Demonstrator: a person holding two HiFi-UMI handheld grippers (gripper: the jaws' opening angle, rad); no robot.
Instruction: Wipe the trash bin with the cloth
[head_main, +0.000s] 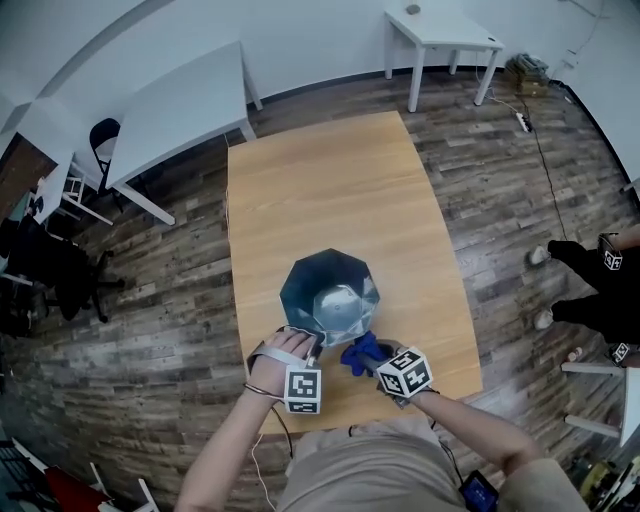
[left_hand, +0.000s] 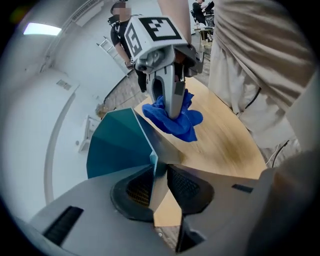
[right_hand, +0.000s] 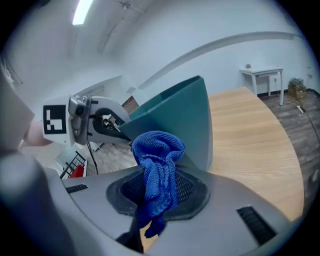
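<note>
Fingers (left_hand: 137, 187) of the L gripper (left_hand: 159, 172) are clenched on the rim of the trash bin (left_hand: 117, 145): the thin wall runs btwn the two pads, one pad outside, one inside. In the head view the L gripper (head_main: 308, 348) sits at the bin's near-left edge, w/ the person's left hand (head_main: 272, 357) behind it and the marker cube nearest the body.

Trash bin (head_main: 330, 290) is teal, faceted, upright w/ the mouth up, on the wooden table (head_main: 330, 180), toward the table's near end and approx. centred across it.

Just right of that, the cloth (head_main: 360, 352), blue, bunched, hangs at the bin's near-right side. The R gripper (head_main: 374, 354) has it grasped: in the right gripper view the cloth (right_hand: 157, 150) is pinched btwn the pads of the R gripper (right_hand: 157, 187), a wad bulging above them and a tail below. It's right by the bin's outer wall (right_hand: 180, 115); whether it touches, can't tell. The left gripper view shows the same from the other side: R gripper (left_hand: 172, 112) pointing down, tips buried in the cloth (left_hand: 175, 122), tabletop (left_hand: 225, 140) beneath.

Further right in the head view, off the table, a second person's dark shoes (head_main: 565, 255) stand on the plank floor (head_main: 500, 200).
</note>
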